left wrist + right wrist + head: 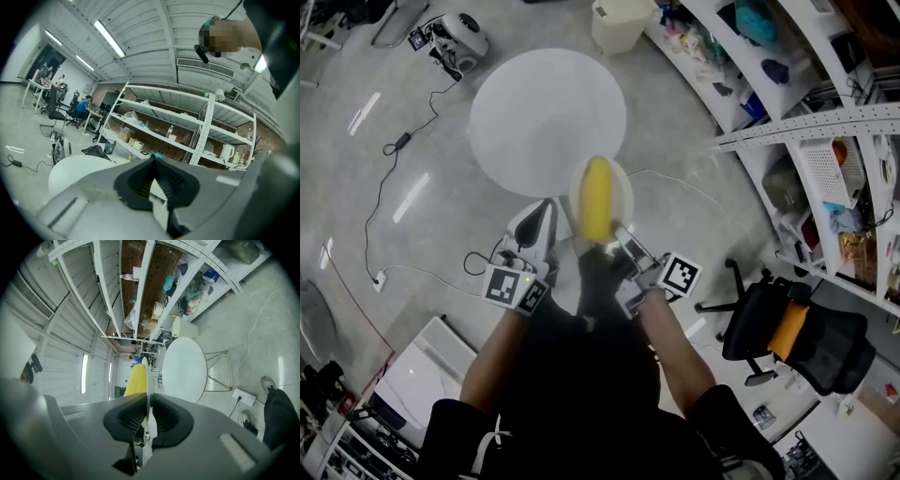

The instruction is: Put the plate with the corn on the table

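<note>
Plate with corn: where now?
Head view, centre: the plate, corn on it, is clamped by the right gripper, seen against the near edge of the round white table.

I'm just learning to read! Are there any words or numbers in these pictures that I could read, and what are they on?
None: no word or number can be read in any view.
Left cube and right cube: black-and-white square patterns, not letters.
Shelves: any print on what they hold is too small and blurred to read.
</note>
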### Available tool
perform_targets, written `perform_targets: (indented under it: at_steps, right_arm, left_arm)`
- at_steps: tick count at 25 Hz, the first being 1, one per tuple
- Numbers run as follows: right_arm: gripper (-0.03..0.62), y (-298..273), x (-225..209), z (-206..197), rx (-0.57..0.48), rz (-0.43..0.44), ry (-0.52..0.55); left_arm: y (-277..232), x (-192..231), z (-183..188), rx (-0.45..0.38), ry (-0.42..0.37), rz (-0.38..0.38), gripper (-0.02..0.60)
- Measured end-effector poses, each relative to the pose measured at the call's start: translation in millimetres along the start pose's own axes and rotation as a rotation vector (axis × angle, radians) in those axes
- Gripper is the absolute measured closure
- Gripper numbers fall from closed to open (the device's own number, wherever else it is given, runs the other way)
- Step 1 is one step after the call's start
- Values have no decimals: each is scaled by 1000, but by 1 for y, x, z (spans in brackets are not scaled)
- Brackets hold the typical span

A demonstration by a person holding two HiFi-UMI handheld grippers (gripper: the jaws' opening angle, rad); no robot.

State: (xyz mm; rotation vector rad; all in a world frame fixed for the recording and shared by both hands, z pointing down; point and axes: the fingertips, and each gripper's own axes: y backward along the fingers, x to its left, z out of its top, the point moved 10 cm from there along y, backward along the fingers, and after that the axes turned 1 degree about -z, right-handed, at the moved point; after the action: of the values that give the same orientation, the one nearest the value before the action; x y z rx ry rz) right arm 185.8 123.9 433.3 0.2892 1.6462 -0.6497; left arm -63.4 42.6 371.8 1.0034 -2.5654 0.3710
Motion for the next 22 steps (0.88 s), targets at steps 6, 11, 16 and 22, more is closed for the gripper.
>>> perform_targets:
  at_steps: [6, 11, 16, 22]
  right_arm:
    - [554, -5, -15, 11, 17, -14, -1]
    - [554, -17, -23, 18, 24, -13, 2]
    - [554, -29, -31, 25, 34, -8, 9]
    - [554, -42, -44, 35, 44, 3, 15]
  left_arm:
    - [-11, 6, -8, -7, -19, 13, 579]
    - [-21, 14, -13, -4, -29, 6, 580]
    - [-31, 20, -20, -1, -26, 3, 580]
    - [-44, 33, -33, -6, -22, -9, 580]
